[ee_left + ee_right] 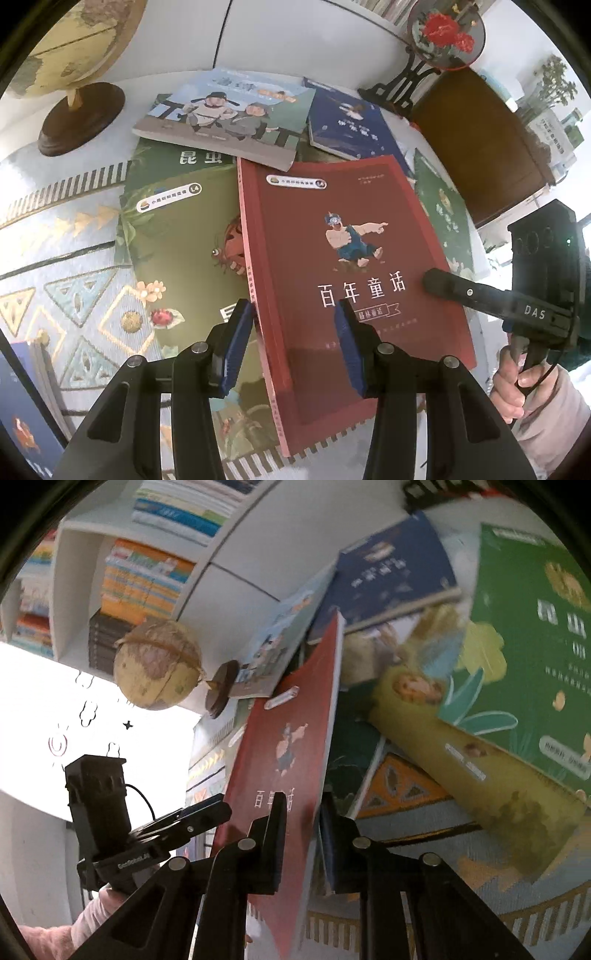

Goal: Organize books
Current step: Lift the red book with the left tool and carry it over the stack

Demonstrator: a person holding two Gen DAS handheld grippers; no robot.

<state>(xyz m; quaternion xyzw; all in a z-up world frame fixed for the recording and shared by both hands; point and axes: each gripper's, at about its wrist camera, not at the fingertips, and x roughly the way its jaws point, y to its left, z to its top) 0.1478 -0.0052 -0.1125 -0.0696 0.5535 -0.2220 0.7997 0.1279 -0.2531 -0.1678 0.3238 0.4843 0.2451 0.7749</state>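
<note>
Patterned blue, cream and gold woven cloth (74,280) covers the surface on which a loose pile of books lies, with white shelving of stacked books behind it. Nearest in the left wrist view, the left gripper (293,345) straddles the spine-side bottom corner of the dark red paperback storybook with a cartoon figure and white title (343,258), its jaws partly apart; whether its blue pads (238,347) actually press the book cannot be told. At three o'clock the right gripper (436,280) reaches over the red cover's right edge, and its own view shows its jaws narrowed onto that edge, holding the book tilted up off the pile. The book's long axis runs from six o'clock to twelve, top edge pointing away towards the back, spine on the nine o'clock side. The likely risk: a thin grip on one edge of a limp paperback could let it sag, twist or slip, and dragging it could disturb the olive-green insect picture book (177,236) beneath. Farther off at eleven o'clock lie a pale blue illustrated paperback (229,114) and, at one o'clock, a navy blue book (347,125), then a cream globe on a dark wooden base (79,118).
</note>
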